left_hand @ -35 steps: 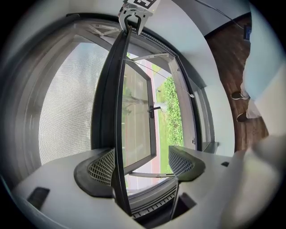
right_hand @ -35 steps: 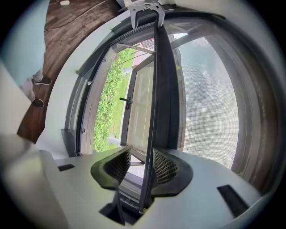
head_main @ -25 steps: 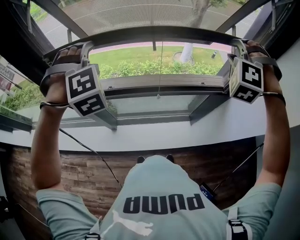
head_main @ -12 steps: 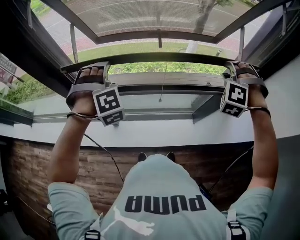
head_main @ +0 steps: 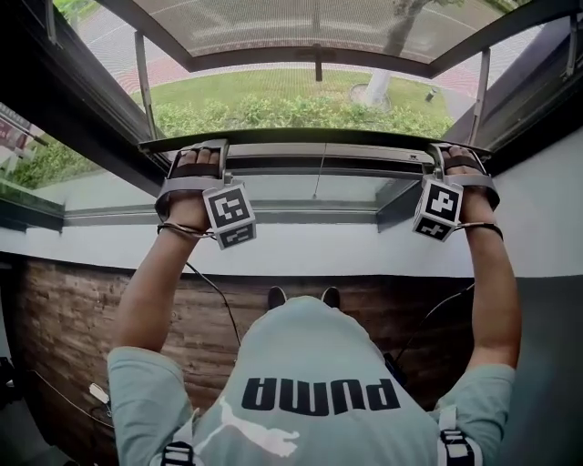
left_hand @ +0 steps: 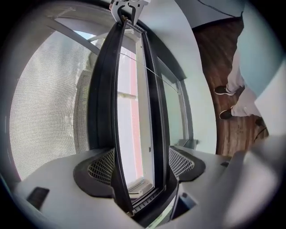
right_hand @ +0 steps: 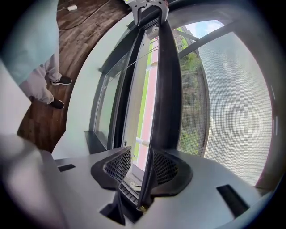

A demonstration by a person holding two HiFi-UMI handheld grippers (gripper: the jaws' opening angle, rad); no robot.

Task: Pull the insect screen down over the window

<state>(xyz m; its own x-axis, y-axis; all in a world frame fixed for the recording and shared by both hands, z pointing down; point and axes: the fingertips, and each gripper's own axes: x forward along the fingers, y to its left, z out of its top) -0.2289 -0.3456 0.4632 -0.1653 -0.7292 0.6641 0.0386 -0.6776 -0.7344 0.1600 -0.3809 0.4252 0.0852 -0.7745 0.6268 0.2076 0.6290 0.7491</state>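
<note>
The insect screen's dark bottom bar (head_main: 319,136) runs across the window, with grey mesh (head_main: 301,23) stretched above it. My left gripper (head_main: 199,150) straddles the bar near its left end, and my right gripper (head_main: 460,150) does so near its right end. In the left gripper view the bar's thin lip (left_hand: 118,179) lies against the mesh-side pad, and a gap shows to the other pad of the left gripper (left_hand: 140,163). The right gripper (right_hand: 142,166) has the lip (right_hand: 147,183) between jaws that have just been closing a little, with a sliver of daylight beside it.
Below the bar are the window's lower frame (head_main: 301,217) and a white sill wall (head_main: 301,250). A thin cord (head_main: 317,177) hangs from the bar's middle. A wooden floor (head_main: 82,319) with cables lies under the person's shoes (head_main: 302,296).
Both grippers and the screen bar have come down together from high in the window opening to just above the lower frame. More mesh now covers the opening.
</note>
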